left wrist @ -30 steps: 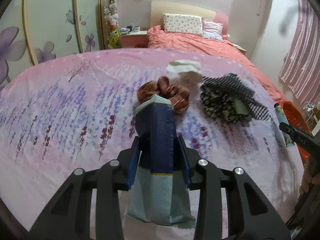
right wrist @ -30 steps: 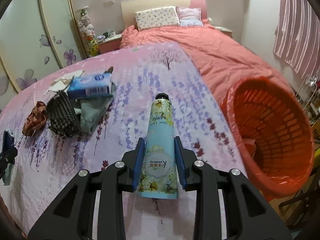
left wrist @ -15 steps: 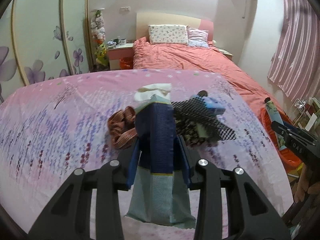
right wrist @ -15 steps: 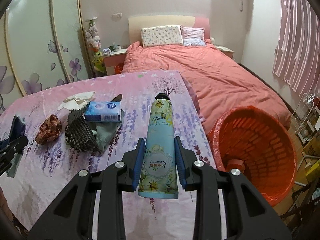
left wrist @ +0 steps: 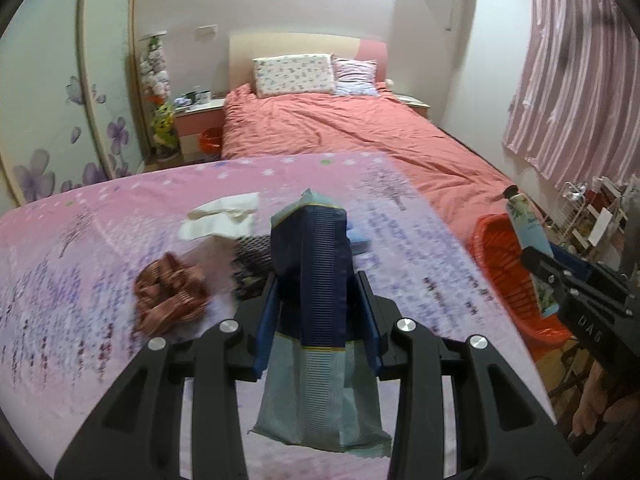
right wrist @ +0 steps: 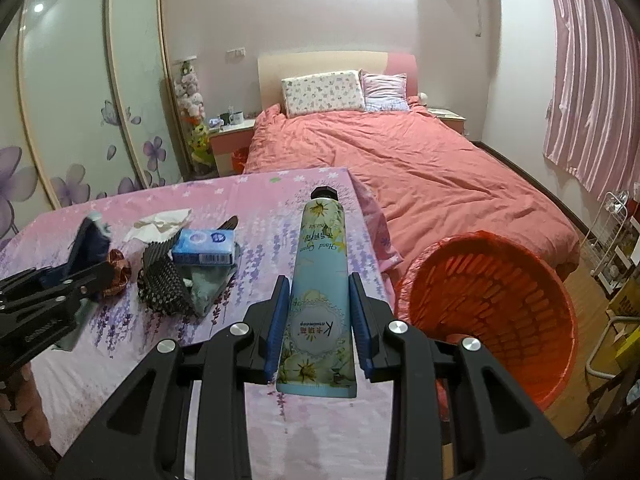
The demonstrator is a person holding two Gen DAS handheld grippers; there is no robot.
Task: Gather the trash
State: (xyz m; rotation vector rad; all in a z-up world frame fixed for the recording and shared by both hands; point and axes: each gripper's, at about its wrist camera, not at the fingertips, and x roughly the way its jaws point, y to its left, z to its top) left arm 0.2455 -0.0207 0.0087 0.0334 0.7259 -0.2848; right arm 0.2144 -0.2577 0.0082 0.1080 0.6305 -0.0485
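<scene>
Tube (right wrist: 318, 280) btwn R fingers (right wrist: 279, 320), pouch (left wrist: 312, 272) btwn L

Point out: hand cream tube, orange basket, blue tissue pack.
hand cream tube (right wrist: 318, 296), right wrist view, middle of its floral body.
orange basket (right wrist: 496, 300), right wrist view, inner wall.
blue tissue pack (right wrist: 206, 246), right wrist view, top face.

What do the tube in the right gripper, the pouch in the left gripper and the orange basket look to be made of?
Tube: soft glossy plastic, likely; printed flowers, flat crimped end, black screw cap.
Pouch: thin plastic film or foil laminate, probably; creased, with a crimped edge and faint sheen.
Basket: rigid moulded plastic, going by its slotted lattice wall; a thin orange bag seems to line the rim.
</scene>
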